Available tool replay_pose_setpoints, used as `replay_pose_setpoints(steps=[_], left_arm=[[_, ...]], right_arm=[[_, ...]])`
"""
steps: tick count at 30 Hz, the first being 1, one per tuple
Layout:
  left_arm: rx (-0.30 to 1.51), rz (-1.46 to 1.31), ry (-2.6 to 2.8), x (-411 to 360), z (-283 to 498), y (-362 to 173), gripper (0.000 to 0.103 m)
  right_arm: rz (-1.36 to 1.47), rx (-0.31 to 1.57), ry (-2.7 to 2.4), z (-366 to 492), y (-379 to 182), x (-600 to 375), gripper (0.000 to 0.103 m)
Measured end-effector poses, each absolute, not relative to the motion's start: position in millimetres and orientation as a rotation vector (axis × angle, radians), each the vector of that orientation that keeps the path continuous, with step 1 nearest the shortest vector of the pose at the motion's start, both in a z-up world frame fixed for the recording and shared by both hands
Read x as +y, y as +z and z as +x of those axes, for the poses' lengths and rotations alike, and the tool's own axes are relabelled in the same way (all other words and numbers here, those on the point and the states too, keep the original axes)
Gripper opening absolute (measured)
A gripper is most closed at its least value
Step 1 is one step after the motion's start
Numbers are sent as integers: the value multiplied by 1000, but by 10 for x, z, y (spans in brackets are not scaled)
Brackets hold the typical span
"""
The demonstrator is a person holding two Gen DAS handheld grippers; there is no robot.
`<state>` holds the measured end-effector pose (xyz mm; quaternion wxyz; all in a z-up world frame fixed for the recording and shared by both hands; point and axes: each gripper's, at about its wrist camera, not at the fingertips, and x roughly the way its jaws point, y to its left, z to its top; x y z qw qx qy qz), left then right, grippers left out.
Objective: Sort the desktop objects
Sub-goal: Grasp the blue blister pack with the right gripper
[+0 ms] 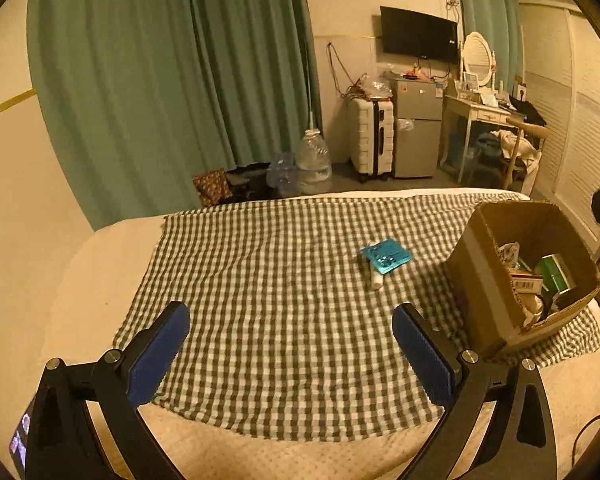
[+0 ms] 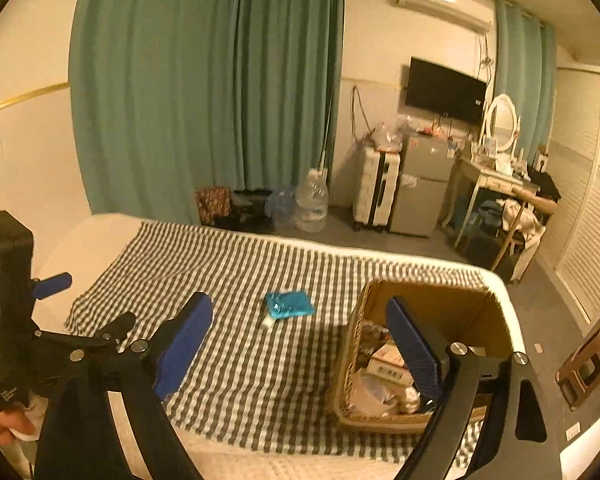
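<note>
Two tools, left tool (image 1: 291, 322) and right tool (image 2: 299, 314), both wide open, empty; barcode label (image 2: 389, 371) unreadable

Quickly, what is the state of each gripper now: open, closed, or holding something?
Left gripper: open, holding nothing.
Right gripper: open, holding nothing.

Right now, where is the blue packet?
In both wrist views the blue packet lies mid-cloth on a small white tube, left of the cardboard box.
</note>
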<state>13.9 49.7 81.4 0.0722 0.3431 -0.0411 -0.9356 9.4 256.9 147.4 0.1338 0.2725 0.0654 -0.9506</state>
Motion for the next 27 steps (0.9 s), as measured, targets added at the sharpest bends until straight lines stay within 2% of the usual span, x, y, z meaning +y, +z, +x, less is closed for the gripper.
replay_pose_setpoints(steps=[15, 18, 24, 27], left_arm=[[131, 1032, -2715, -4, 327, 933, 103], [181, 1030, -2715, -113, 294, 782, 103], [30, 1045, -2694, -211, 39, 160, 103], [58, 1106, -2693, -288, -269, -165, 103]], right_arm=[[968, 89, -2647, 44, 1630, 2577, 96], [1009, 88, -2646, -67, 1540, 2464, 96], [1149, 21, -2645, -557, 916, 2083, 96], [1185, 107, -2642, -930, 600, 1813, 96]])
